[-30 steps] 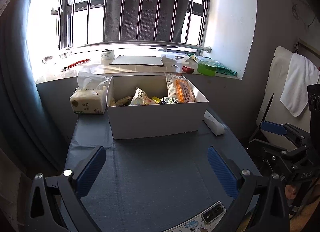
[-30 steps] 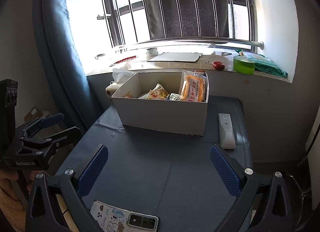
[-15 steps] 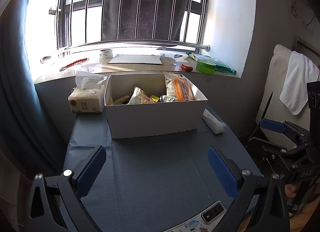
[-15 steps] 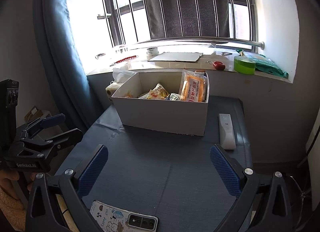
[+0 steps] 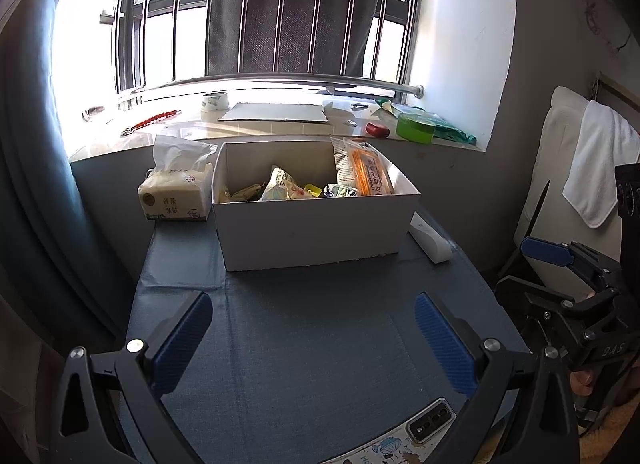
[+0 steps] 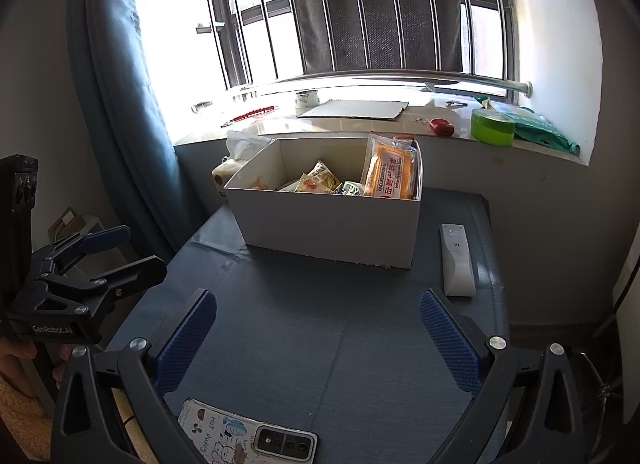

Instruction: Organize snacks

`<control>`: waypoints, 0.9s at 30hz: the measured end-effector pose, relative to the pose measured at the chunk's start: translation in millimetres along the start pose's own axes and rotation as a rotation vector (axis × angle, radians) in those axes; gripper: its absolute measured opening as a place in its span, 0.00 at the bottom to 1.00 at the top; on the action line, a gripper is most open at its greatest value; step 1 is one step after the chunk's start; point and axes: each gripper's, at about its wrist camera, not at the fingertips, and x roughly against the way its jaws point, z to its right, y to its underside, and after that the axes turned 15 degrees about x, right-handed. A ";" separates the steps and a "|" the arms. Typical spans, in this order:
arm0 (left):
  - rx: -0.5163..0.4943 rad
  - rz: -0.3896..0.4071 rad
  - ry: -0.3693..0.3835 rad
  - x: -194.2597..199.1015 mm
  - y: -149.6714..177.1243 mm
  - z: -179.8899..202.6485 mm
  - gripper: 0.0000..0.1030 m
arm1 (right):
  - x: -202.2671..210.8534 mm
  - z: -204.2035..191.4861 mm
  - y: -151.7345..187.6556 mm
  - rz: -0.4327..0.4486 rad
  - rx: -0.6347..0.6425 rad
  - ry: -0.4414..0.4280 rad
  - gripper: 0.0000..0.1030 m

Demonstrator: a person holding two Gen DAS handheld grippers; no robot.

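Snacks (image 5: 304,188) sit in the box (image 5: 316,230) ahead of my left claw (image 5: 314,338) and right claw (image 6: 318,338); both wide open, empty; nothing has shifted; sorting looks finished.

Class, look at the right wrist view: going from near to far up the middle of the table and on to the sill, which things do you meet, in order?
Phone → white box → snack packets inside it → grey board on the windowsill.
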 end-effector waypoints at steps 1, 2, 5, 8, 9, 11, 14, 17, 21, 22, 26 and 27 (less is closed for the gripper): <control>-0.001 0.000 -0.003 -0.1 -0.1 0.1 1.00 | -0.1 -0.5 0.2 0.001 0.000 -0.001 1.00; -0.003 0.000 -0.004 -0.5 -0.2 0.3 1.00 | -0.2 -0.5 0.4 0.001 0.000 0.000 1.00; -0.006 0.000 -0.003 -0.8 -0.2 0.6 1.00 | 0.1 0.0 0.6 0.003 -0.003 -0.002 1.00; -0.008 -0.002 -0.004 -1.8 -0.2 0.7 1.00 | 0.0 0.7 1.1 0.002 -0.004 -0.003 1.00; -0.009 -0.003 -0.004 -2.1 -0.1 0.8 1.00 | -0.1 0.8 1.0 0.001 -0.004 -0.004 1.00; -0.011 -0.005 -0.007 -2.7 0.1 1.0 1.00 | -0.5 1.2 1.0 0.001 -0.003 -0.002 1.00; -0.012 -0.006 -0.006 -2.9 0.3 1.1 1.00 | -0.7 2.4 2.0 0.000 -0.011 -0.004 1.00; -0.011 -0.007 -0.006 -2.9 0.0 1.2 1.00 | -0.7 2.5 2.1 0.000 -0.009 -0.003 1.00; -0.010 -0.009 0.000 -3.0 -0.2 1.6 1.00 | -0.3 1.9 2.1 0.003 -0.008 -0.006 1.00; -0.010 -0.009 0.000 -3.2 -0.1 2.0 1.00 | -0.3 2.3 2.5 0.003 -0.007 -0.007 1.00; -0.012 -0.008 -0.002 -3.0 0.1 2.2 1.00 | -0.9 2.3 2.9 0.002 -0.007 -0.008 1.00; -0.013 -0.007 -0.002 -3.0 0.2 2.2 1.00 | -0.9 2.3 3.0 0.002 -0.007 -0.008 1.00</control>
